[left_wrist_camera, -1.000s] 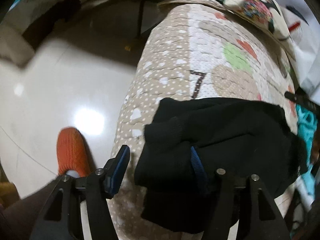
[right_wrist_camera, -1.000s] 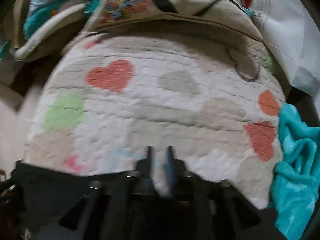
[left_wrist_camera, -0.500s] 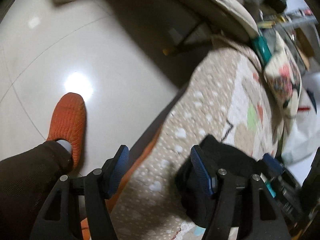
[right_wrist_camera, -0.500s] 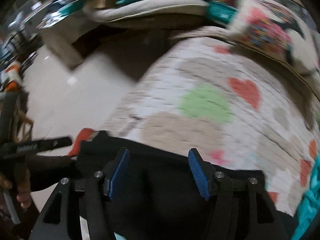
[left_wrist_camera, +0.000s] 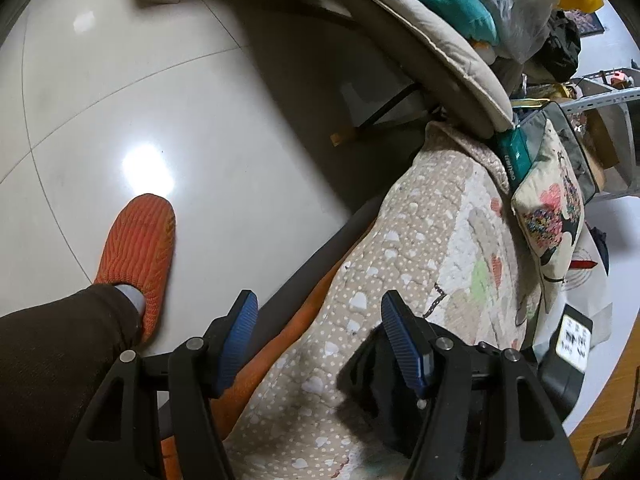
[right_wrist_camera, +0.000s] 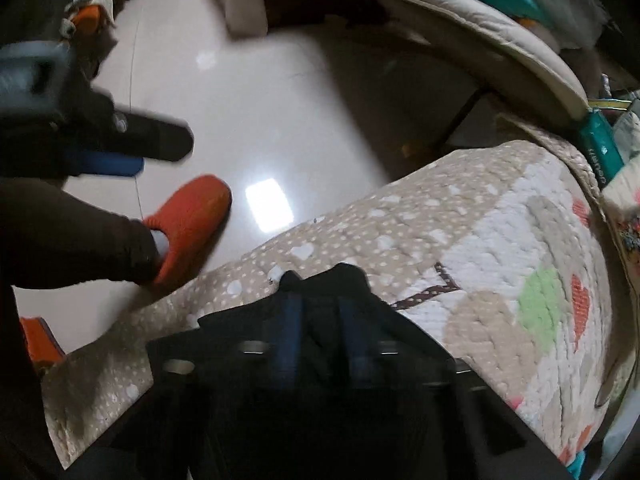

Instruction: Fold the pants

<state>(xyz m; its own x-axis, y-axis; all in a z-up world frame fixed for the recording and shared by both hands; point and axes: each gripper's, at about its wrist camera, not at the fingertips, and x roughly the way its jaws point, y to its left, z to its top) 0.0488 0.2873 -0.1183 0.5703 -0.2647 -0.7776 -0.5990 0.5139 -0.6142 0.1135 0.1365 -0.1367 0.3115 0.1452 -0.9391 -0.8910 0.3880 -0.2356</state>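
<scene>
The black pants [right_wrist_camera: 332, 300] lie bunched on a beige quilt with hearts [right_wrist_camera: 500, 248]. In the right wrist view my right gripper [right_wrist_camera: 318, 332] is nearly closed with a fold of the black pants between its blue pads. In the left wrist view my left gripper [left_wrist_camera: 320, 340] is open and empty, above the quilt's edge [left_wrist_camera: 400, 248]. A bit of the black pants [left_wrist_camera: 372, 376] shows behind its right finger. The left gripper also shows blurred at the left of the right wrist view [right_wrist_camera: 120, 148].
A shiny white tiled floor [left_wrist_camera: 160, 80] lies left of the quilt. My foot in an orange slipper [left_wrist_camera: 140, 240] stands on it. A patterned cushion [left_wrist_camera: 552, 216], a beige pad [left_wrist_camera: 420, 28] and teal items [left_wrist_camera: 448, 0] crowd the far end.
My left gripper has let go of the pants and swung away to the left over the floor. My right gripper opened, then closed on a fold of the pants.
</scene>
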